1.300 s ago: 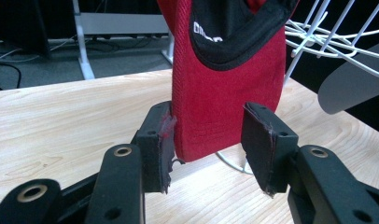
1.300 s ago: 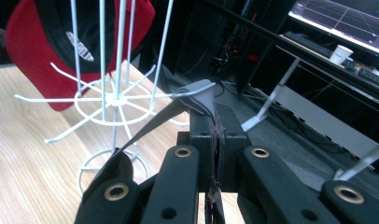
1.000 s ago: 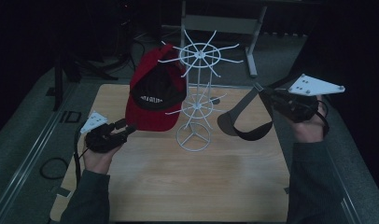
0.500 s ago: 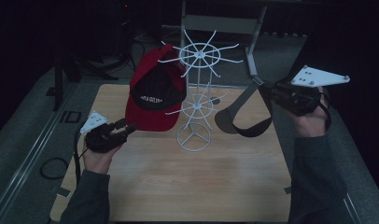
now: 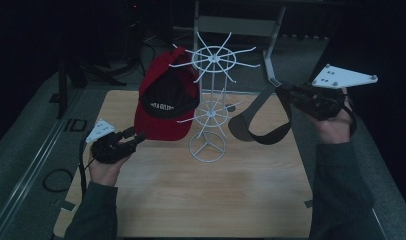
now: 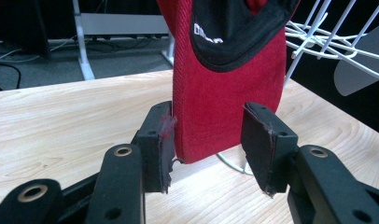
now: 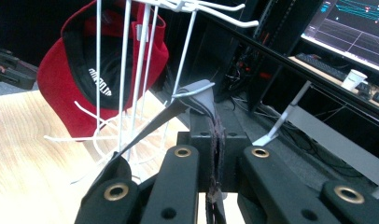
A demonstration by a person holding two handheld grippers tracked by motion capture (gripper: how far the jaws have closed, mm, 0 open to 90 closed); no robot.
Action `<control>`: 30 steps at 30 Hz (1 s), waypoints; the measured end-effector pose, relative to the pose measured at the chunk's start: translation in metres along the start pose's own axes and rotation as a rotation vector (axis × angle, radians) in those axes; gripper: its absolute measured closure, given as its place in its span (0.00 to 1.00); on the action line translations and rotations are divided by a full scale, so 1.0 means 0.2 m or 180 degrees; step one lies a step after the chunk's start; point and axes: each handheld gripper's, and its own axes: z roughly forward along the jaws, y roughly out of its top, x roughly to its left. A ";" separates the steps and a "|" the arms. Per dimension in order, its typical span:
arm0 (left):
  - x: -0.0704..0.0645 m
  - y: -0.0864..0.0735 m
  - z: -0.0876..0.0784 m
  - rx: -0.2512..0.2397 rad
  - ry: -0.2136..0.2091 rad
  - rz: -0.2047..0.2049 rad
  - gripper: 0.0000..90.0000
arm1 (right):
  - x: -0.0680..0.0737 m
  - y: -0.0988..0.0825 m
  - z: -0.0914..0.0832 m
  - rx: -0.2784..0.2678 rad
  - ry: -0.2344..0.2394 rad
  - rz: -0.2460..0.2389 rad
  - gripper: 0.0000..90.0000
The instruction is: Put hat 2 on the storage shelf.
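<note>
A white wire rack (image 5: 211, 100) stands mid-table. A red cap (image 5: 166, 100) hangs on its left side. My left gripper (image 5: 136, 140) is open low at the cap's brim. In the left gripper view the red brim (image 6: 225, 107) hangs between the open jaws of the left gripper (image 6: 206, 140), touching the left pad (image 6: 162, 140). My right gripper (image 5: 286, 92) is raised to the right of the rack, shut on the edge of a dark grey cap (image 5: 261, 120) that dangles below it. The right gripper view shows my right gripper (image 7: 215, 135) pinching the grey cap's fabric (image 7: 197, 100) beside the rack's wires (image 7: 141, 56).
The wooden table (image 5: 216, 200) ends close to both forearms at left and right. A metal stand (image 5: 271, 45) rises behind the table. A cable loop (image 5: 56, 180) lies on the floor at left. A monitor (image 7: 351, 23) and a cup (image 7: 353, 79) sit far behind.
My right gripper has lifted the grey cap slightly higher beside the rack. The left gripper has stayed at the red brim.
</note>
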 end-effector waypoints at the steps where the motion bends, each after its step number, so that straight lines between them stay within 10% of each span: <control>1: 0.00 0.00 0.00 -0.0003 -0.0001 -0.0003 0.61 | 0.00 0.01 0.00 -0.0003 0.0003 -0.0007 0.98; 30: 0.00 0.01 0.01 0.0001 0.0002 -0.0002 0.61 | 0.02 0.16 -0.02 -0.0176 0.0054 -0.0141 0.98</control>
